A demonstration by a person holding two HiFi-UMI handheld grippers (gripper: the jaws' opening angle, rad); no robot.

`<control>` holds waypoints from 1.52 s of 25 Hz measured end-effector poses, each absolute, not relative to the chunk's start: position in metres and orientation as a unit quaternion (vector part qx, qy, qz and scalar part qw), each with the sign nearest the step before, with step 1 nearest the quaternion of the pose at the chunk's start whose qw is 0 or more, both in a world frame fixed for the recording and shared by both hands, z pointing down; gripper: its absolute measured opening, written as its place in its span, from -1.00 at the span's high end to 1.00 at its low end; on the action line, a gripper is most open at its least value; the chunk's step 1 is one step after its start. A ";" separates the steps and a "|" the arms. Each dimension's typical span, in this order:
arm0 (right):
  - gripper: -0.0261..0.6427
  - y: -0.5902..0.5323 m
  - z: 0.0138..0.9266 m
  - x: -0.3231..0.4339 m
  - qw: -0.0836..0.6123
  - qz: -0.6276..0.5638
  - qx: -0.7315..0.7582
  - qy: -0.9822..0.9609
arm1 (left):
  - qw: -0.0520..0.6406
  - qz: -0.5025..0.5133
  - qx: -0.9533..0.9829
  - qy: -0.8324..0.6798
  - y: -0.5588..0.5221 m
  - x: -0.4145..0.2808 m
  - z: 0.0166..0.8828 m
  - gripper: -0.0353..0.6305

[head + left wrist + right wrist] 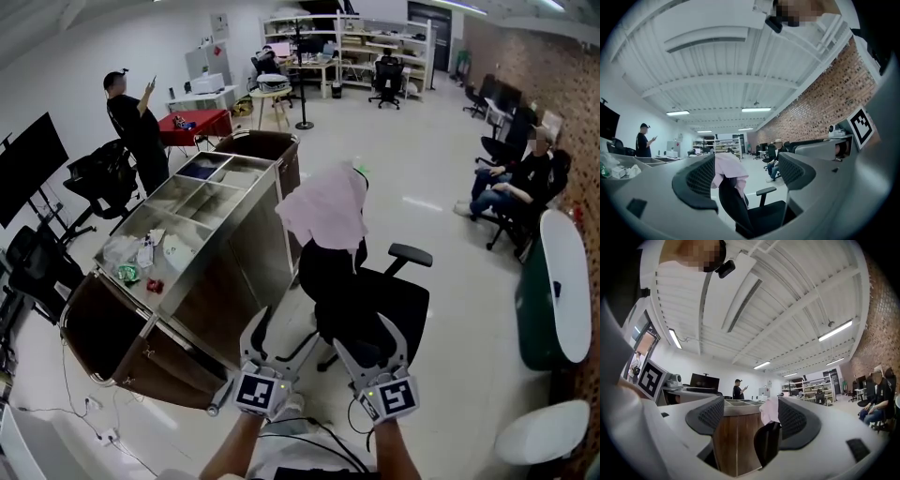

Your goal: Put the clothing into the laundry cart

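While the left tongs (pixel 745 174) and right tongs (pixel 750 416) are hovering open and empty before the chair (pixel 370 309), a shallow pinch could be dropping its pink garment (pixel 323 211) short of the laundry cart (pixel 230 272).

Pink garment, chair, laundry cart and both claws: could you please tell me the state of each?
pink garment, draped over the chair's backrest, not gripped.
office chair, upright, seat bare.
laundry cart, standing beside the chair, top trays uncovered, small items in the near tray.
left claw, open, empty.
right claw, open, empty.
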State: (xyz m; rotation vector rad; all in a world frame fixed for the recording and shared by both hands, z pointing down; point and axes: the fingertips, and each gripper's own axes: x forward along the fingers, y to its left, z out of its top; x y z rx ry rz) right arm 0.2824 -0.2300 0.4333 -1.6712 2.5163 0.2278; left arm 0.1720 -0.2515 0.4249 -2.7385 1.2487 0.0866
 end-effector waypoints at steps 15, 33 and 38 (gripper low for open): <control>-0.20 -0.328 0.424 0.288 0.062 0.059 -0.590 0.803 | 0.062 0.065 -0.921 0.379 -0.351 0.171 0.414 -0.31; -0.20 -0.420 0.414 0.236 0.057 0.066 -0.576 0.813 | 0.032 0.078 -0.929 0.361 -0.442 0.119 0.401 -0.31; -0.20 -0.428 0.412 0.248 0.064 0.061 -0.575 0.814 | 0.023 0.060 -0.930 0.362 -0.453 0.131 0.407 -0.31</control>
